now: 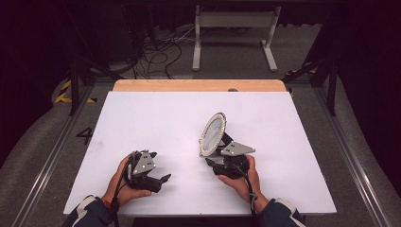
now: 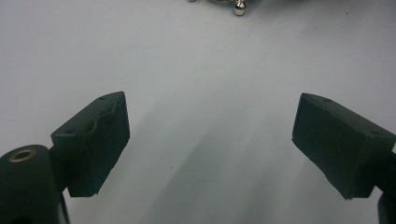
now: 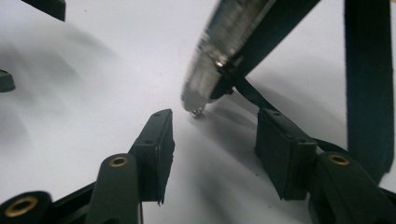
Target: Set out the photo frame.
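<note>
Right gripper view: right gripper [image 3: 212,149] jaws stand apart, gripping nothing, just short of the oval silver-rimmed standing mirror [image 3: 224,51] propped tilted on its black folding stand [image 3: 280,28] mid-table. Left gripper [image 2: 210,144] jaws stand wide apart over bare white tabletop [image 2: 201,60]. Risk: nudging the stand could collapse or topple the mirror. No containers present.

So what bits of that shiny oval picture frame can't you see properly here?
- High view: the picture frame stands tilted, too small to tell what its glass holds; the right gripper covers its stand.
- Right gripper view: the frame's silver rim is blurred and cut off by the top edge.
- Left gripper view: one silver ball foot peeks in; the top edge cuts off the rest.
</note>
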Demonstrator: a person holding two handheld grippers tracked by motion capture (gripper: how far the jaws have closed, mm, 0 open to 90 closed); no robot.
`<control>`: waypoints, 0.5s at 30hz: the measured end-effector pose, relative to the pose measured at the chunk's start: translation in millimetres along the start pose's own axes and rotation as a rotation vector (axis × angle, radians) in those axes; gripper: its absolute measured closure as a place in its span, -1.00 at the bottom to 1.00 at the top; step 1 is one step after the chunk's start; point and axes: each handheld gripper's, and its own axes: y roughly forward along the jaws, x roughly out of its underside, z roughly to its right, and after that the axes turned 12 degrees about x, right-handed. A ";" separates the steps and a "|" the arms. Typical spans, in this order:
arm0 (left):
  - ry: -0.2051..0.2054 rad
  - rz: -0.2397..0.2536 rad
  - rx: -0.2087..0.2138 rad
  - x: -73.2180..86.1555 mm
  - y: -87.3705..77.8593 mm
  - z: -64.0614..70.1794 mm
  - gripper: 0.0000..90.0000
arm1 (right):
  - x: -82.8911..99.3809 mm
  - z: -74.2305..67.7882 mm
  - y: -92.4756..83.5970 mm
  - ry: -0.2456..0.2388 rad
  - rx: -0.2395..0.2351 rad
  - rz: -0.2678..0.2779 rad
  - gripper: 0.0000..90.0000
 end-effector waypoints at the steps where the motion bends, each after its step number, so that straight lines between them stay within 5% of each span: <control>1: 0.000 -0.002 -0.004 0.7 -0.6 0.3 -0.74 | 0.0 0.0 0.0 0.000 0.000 0.000 0.04; 8: -0.009 -0.007 -0.009 3.9 -2.2 1.3 -0.74 | -7.5 -7.9 2.8 0.007 -0.017 0.028 0.00; 15: -0.013 -0.023 -0.012 6.2 -0.8 2.9 -0.74 | -12.4 -10.6 8.6 0.040 0.020 0.037 0.07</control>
